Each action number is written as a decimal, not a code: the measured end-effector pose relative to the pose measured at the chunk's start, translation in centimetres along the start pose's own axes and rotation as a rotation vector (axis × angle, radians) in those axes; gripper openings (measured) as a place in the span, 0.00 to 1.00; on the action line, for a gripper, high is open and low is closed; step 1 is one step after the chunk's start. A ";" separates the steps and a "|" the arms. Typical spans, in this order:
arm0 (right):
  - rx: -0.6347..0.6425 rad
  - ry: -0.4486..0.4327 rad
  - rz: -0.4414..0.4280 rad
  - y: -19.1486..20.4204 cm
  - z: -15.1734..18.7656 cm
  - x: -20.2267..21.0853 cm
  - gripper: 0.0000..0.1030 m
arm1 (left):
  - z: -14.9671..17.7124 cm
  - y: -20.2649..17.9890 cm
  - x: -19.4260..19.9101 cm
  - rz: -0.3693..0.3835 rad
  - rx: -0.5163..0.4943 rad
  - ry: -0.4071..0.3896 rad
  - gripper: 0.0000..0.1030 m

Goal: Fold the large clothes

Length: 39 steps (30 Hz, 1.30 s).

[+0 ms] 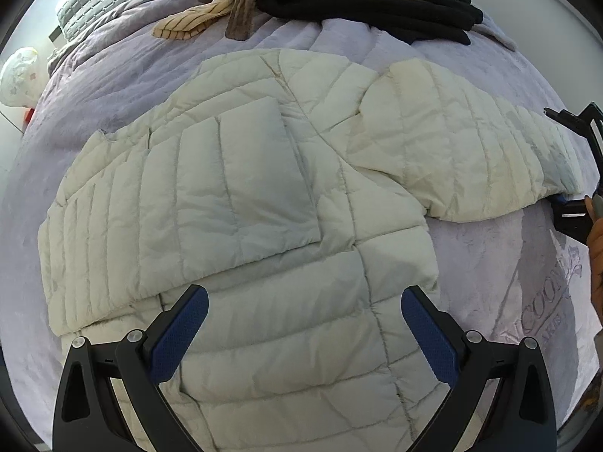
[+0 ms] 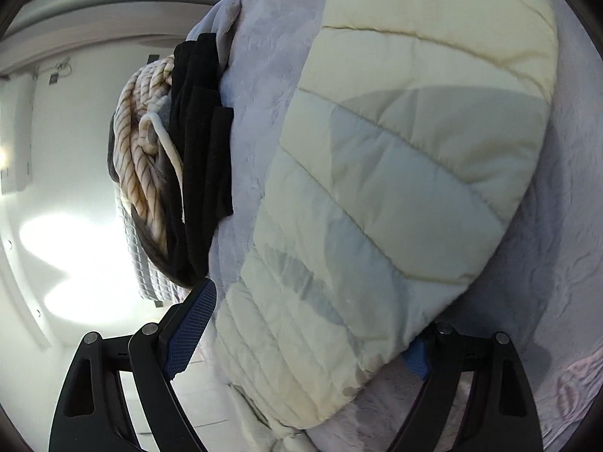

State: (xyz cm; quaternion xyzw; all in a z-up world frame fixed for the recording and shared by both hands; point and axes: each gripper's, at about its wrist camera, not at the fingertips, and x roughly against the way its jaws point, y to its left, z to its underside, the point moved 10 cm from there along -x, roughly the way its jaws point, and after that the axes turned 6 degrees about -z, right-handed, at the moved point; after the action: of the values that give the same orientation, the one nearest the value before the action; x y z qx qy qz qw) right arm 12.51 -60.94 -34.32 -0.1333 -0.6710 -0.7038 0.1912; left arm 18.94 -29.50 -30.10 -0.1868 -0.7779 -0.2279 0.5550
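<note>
— Blue pads right at the lens first: the left gripper (image 1: 304, 324) hangs over the hem of the white puffer jacket (image 1: 241, 203), jaws spread, nothing pinched between them.

— And biggest to smallest from there?

— Biggest is the lilac bedspread (image 1: 113, 86) covering the bed. The jacket lies flat on it, one sleeve (image 1: 196, 188) already folded across the body, the other sleeve (image 1: 471, 158) stretched out toward the edge of the frame.

— Who has that far sleeve?

— The right gripper (image 2: 305, 324) is at its cuff (image 2: 301, 358). Its jaws stand wide on either side of the cuff; one pad shows clear of the fabric, the other is mostly hidden beneath it, so it reads as released, not clamped. A hand (image 1: 595, 241) shows beside it.

— Anything else on the bed?

— A heap at the far end: a black garment (image 1: 369, 3), then a beige striped garment (image 1: 203, 11) draped over it, well apart from the jacket.
</note>
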 end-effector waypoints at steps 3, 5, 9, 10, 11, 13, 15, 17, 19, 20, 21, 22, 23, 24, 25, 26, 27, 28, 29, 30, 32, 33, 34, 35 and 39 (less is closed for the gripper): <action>-0.033 -0.003 0.017 -0.5 0.1 0.2 0.40 | -0.1 0.8 0.0 -0.004 0.012 -0.002 1.00; -0.061 0.005 0.039 -1.2 0.2 0.1 0.14 | -0.1 1.4 0.1 -0.009 0.024 -0.007 1.00; -0.017 0.003 0.047 -0.2 0.6 0.4 0.09 | -0.1 2.8 0.4 -0.014 0.048 -0.021 1.00; 0.014 0.006 0.047 0.6 0.8 0.3 0.09 | -0.1 3.2 0.4 -0.015 0.054 -0.022 1.00; 0.037 0.009 0.049 1.1 1.0 0.3 0.09 | 0.0 3.5 0.5 -0.015 0.060 -0.023 1.00; 0.101 0.018 0.066 2.7 1.7 0.1 0.09 | 0.1 4.5 0.5 -0.018 0.075 -0.025 1.00; 0.177 0.026 0.082 4.5 2.6 -0.3 0.09 | 0.2 5.6 0.5 -0.023 0.084 -0.029 1.00; 0.226 0.038 0.086 6.0 3.6 -0.7 0.09 | 0.2 6.4 0.6 -0.030 0.093 -0.035 1.00; 0.278 0.058 0.079 7.9 5.1 -1.4 0.09 | 0.2 7.6 0.8 -0.035 0.108 -0.043 1.00; 0.300 0.066 0.077 8.6 5.7 -1.6 0.09 | 0.2 8.3 0.9 -0.038 0.116 -0.047 1.00; 0.335 0.079 0.076 9.7 6.7 -2.1 0.09 | 0.3 8.8 1.0 -0.039 0.122 -0.050 1.00; 0.375 0.094 0.075 10.8 7.8 -2.6 0.09 | 0.3 9.3 1.1 -0.042 0.126 -0.053 1.00; 0.405 0.107 0.072 11.6 8.7 -3.0 0.09 | 0.3 9.8 1.1 -0.046 0.130 -0.057 1.00; 0.442 0.123 0.068 12.7 9.9 -3.5 0.09 | 0.3 10.4 1.2 -0.051 0.134 -0.061 1.00; 0.479 0.141 0.062 13.8 11.1 -4.2 0.09 | 0.4 11.2 1.3 -0.058 0.141 -0.066 1.00; 0.517 0.160 0.059 14.9 12.5 -4.9 0.09 | 0.4 11.8 1.3 -0.064 0.149 -0.069 1.00; 0.547 0.175 0.057 15.7 13.6 -5.6 0.09 | 0.5 12.5 1.4 -0.068 0.157 -0.071 1.00; 0.572 0.188 0.053 16.3 14.7 -6.2 0.09 | 0.6 13.4 1.4 -0.075 0.167 -0.071 1.00; 0.598 0.203 0.051 17.0 15.8 -6.8 0.09 | 0.7 14.0 1.3 -0.080 0.174 -0.071 1.00; 0.624 0.219 0.050 17.6 17.1 -7.5 0.09 | 0.9 15.0 1.3 -0.086 0.184 -0.072 1.00; 0.678 0.263 0.047 18.6 20.1 -9.2 0.09 | 1.1 16.3 1.3 -0.093 0.202 -0.076 1.00; 0.696 0.279 0.047 18.8 21.0 -9.7 0.09 | 1.3 17.1 1.3 -0.096 0.215 -0.078 1.00; 0.729 0.300 0.055 19.0 22.4 -10.5 0.09 | 1.5 18.1 1.3 -0.096 0.233 -0.079 1.00; 0.758 0.315 0.063 19.2 23.5 -11.2 0.09 | 1.7 18.8 1.2 -0.098 0.248 -0.078 1.00; 0.890 0.385 0.146 18.2 28.5 -14.3 0.09 | 2.7 21.8 0.5 -0.148 0.274 -0.067 1.00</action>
State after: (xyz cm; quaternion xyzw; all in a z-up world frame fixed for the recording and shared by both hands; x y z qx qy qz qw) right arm 31.43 -31.74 -22.59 0.0472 -0.8482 -0.3453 0.3989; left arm 28.54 -9.95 -27.12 -0.0590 -0.8314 -0.1535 0.5308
